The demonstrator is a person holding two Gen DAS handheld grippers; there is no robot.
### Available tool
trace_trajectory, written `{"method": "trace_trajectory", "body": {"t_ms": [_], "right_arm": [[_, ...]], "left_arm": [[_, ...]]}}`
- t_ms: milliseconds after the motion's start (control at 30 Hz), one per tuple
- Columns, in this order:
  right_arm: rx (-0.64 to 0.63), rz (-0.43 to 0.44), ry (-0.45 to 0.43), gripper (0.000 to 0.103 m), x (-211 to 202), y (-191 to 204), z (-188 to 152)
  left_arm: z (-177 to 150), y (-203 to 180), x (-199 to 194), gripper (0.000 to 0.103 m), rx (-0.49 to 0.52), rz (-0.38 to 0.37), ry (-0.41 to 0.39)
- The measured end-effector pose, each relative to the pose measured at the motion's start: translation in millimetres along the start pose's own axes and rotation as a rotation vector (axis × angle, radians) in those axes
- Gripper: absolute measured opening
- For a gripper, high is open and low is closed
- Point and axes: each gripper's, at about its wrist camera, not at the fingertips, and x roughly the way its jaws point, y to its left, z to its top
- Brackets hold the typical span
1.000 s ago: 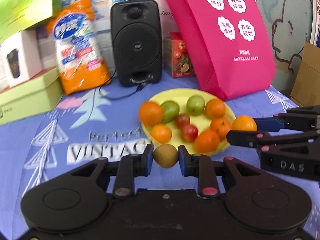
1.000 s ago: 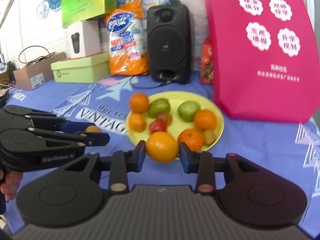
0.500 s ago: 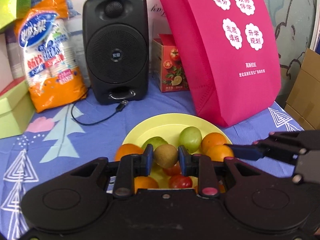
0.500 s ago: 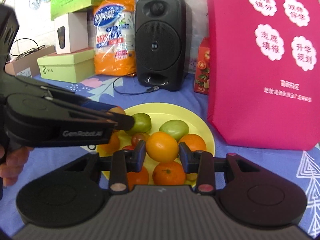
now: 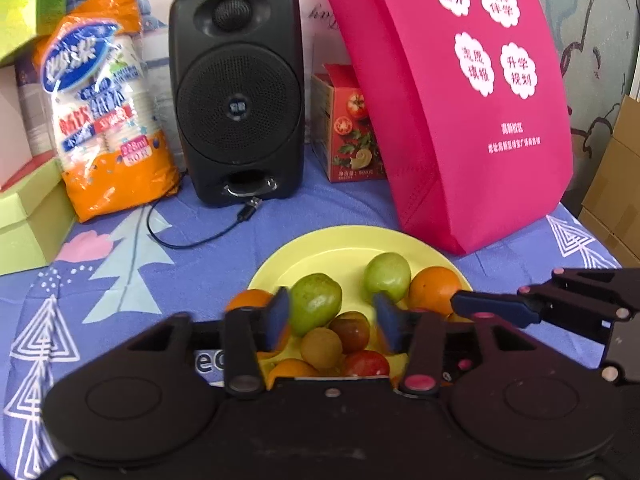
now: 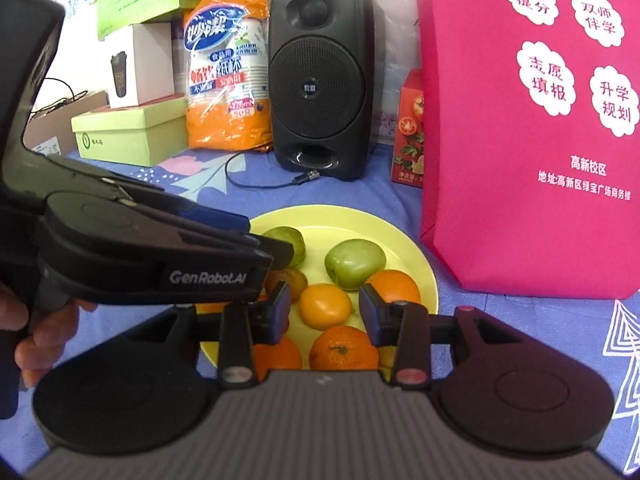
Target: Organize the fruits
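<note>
Both level over the round yellow plate [image 5: 352, 242], the left gripper [image 5: 330, 320] and right gripper [image 6: 322, 312] gape, released; fuzzy brown kiwi [image 5: 321, 348] and smooth orange [image 6: 325, 306] lie at 6 o'clock.

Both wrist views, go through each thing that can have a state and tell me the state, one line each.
left gripper: open, above the plate, holding nothing.
right gripper: open, holding nothing.
kiwi: released, resting among the fruit.
orange: released, lying on the plate.
yellow plate: holding fruit, far side bare.
speaker cable: plug lying loose on the cloth.
pink bag: upright, leaning.
</note>
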Motion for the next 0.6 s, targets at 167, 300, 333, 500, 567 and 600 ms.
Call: {"method": "trace_trajectory", "body": {"t_ms": [167,300,333,500,567,600], "right_arm": [[0.016,-0.002,-0.028,0.041,-24,2,-5],[0.043,-0.005,-0.059,0.041,-49,3,-11],[0.047,-0.005,-0.069,0.041,-56,4,-13],[0.069,-0.014,-0.115,0.046,-95,14,-29],[0.073,-0.005,-0.126,0.046,-108,20,-36],[0.074,-0.004,-0.132,0.046,-115,24,-40]], "left_arm": [[-1,-7,-35,0.087,0.017,0.059,-0.076],[-9,-2,-71,0.096,0.009,0.076,-0.120],[-13,2,-82,0.100,-0.003,0.086,-0.135],[-39,18,-130,0.102,-0.039,0.139,-0.180],[-55,19,-149,0.102,-0.034,0.181,-0.188],[-63,19,-156,0.102,-0.031,0.196,-0.188]]}}
